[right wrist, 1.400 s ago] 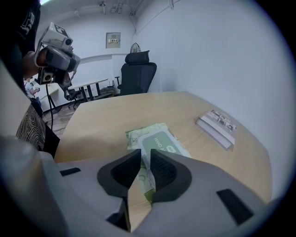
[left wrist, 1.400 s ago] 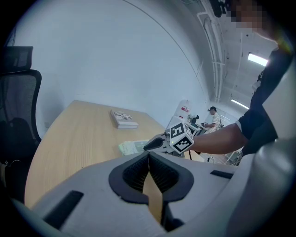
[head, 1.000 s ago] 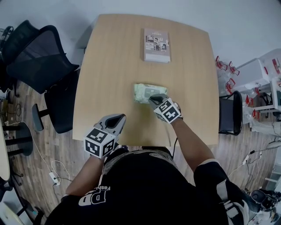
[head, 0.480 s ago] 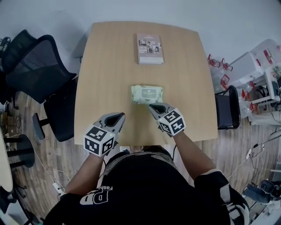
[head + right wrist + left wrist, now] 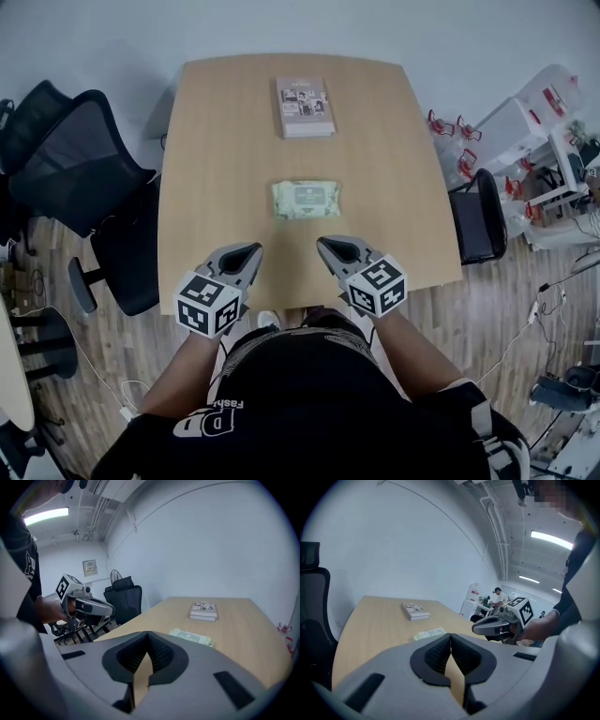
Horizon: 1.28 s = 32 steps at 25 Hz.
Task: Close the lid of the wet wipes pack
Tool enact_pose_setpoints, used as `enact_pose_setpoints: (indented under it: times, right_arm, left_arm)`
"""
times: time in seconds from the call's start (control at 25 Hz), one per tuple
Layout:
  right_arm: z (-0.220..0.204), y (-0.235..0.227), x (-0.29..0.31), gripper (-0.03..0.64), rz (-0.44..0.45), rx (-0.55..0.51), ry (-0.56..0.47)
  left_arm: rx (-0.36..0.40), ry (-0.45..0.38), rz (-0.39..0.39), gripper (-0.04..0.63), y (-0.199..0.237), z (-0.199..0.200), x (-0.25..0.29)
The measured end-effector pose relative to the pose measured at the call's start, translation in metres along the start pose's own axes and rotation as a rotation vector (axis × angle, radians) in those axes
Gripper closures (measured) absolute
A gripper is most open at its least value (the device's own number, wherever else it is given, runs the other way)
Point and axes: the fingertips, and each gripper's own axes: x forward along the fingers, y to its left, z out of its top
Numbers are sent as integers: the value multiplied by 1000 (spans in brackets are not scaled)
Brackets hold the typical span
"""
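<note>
The pale green wet wipes pack lies flat in the middle of the wooden table, its lid down flat. It also shows in the left gripper view as the pack and in the right gripper view as the pack. My right gripper hovers near the table's front edge, well short of the pack, shut with nothing in it. My left gripper is level with it on the left, also shut and empty. Each gripper sees the other across the gap.
A book lies at the far side of the table. Black office chairs stand to the left, another dark chair to the right. White equipment with red parts sits at the far right.
My right gripper left the wipes pack, pulled back toward the table's front edge and rose, its jaws closing. The left gripper barely moved.
</note>
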Motion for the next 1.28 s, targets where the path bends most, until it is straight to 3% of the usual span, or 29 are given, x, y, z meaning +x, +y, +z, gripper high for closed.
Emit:
enact_pose_setpoints:
  times: [0.64,1.28]
  right_arm:
    - [-24,41,-40,612,-71,91,-75]
    - [-33,52,-44,612,-85,89,-77]
  left_arm:
    - [42,31,-75,577,-27,-18,-13]
    - [61,36,-102,577,-38,-22,-16]
